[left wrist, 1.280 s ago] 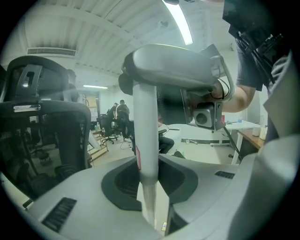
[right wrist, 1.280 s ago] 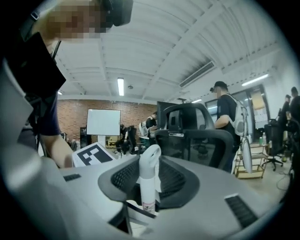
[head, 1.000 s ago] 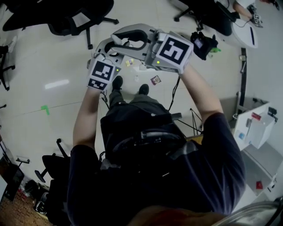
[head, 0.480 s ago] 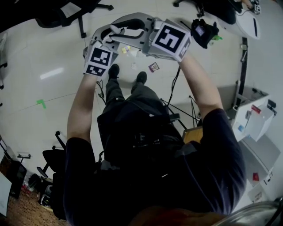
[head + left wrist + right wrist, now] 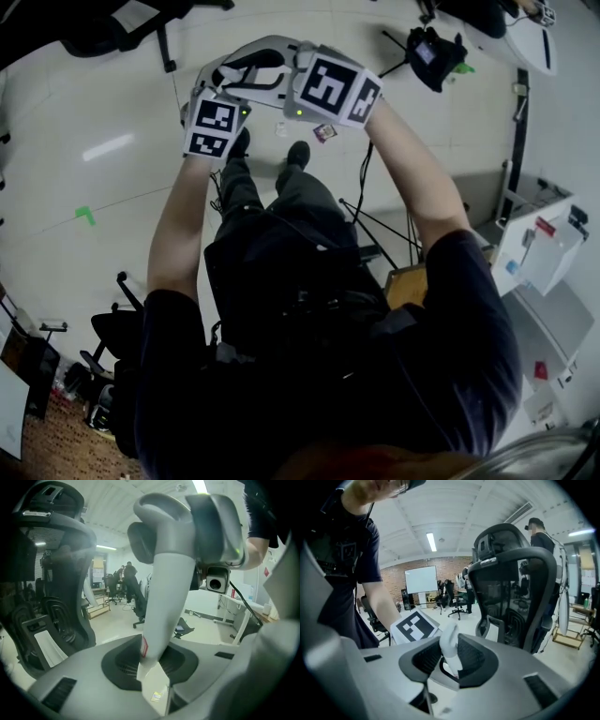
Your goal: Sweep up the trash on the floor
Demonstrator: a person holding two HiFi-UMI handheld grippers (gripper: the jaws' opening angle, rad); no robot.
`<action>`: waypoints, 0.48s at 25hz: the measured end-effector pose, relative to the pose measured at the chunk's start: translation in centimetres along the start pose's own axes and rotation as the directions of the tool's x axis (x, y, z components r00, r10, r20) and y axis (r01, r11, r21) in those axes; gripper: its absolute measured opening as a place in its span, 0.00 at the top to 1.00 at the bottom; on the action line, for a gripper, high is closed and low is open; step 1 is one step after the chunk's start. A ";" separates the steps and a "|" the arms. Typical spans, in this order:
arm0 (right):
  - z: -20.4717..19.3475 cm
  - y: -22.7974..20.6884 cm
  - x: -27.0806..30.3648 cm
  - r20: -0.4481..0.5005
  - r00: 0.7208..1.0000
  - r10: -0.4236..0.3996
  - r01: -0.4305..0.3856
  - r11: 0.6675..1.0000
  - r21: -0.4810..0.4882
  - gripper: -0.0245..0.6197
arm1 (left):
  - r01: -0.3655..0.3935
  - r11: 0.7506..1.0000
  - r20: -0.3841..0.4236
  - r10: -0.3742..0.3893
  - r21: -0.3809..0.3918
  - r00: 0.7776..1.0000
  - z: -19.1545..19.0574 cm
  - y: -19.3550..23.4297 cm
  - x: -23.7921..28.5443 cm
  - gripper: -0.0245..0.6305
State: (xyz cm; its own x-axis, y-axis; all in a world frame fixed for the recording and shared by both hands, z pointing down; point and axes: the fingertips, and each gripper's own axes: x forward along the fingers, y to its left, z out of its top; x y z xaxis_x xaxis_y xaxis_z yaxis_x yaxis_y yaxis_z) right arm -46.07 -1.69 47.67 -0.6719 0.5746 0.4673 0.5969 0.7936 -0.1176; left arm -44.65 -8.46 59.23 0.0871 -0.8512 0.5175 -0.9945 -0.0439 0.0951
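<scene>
A person stands over a littered floor (image 5: 103,216) with 2 hand-held grippers side by side, apparently with a sweeping tool in each. The left gripper (image 5: 154,670) has its fingers (image 5: 79,672) clenched on a pale handle (image 5: 171,602) bearing a small red label. The handle's long axis runs upright across those fingers and leans, above them, toward the right gripper (image 5: 450,665). That gripper's fingers (image 5: 520,667) are clamped on a white grip (image 5: 449,644) whose rounded end pokes up just past them, with the left gripper's marker cube (image 5: 415,627) just beyond. Neither tool's working end shows in any view, so which is brush and which is pan cannot be told. The trash lies on the floor well below both sets of fingers, just ahead of the person's 2 shoes (image 5: 242,143). It is 1 small dark wrapper (image 5: 324,133) beneath the right gripper and 1 pale scrap (image 5: 281,131) between the 2 grippers. The right fingers look nearer to the wrapper, while the scrap seems about as near to either hand. The coming move likely calls for a straight drop, bringing both tools to the floor beside the 2 pieces.
</scene>
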 end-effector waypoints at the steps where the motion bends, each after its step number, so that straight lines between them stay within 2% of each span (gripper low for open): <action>1: -0.2 -0.1 -0.2 0.001 1.000 0.003 -0.003 1.000 0.008 0.77 | 0.007 1.000 -0.005 -0.007 -0.002 1.000 -0.1 -0.2 0.2 0.85; 8: -1.1 0.2 -0.8 0.004 1.000 0.012 -0.012 1.000 0.015 0.77 | 0.044 0.999 -0.030 -0.044 0.008 0.999 -0.6 -1.3 0.7 0.85; 12: -2.5 0.8 -1.1 -0.047 0.999 0.024 -0.022 0.999 0.041 0.77 | 0.120 0.992 -0.112 -0.116 0.030 0.987 -1.8 -2.9 1.4 0.84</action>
State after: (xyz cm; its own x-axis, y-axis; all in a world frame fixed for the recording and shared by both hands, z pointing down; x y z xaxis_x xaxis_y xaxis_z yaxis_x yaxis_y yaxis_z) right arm -43.75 -2.23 49.28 -0.6357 0.5836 0.5052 0.5932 0.7881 -0.1640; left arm -41.56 -8.53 61.23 0.2074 -0.7762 0.5953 -0.9782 -0.1611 0.1307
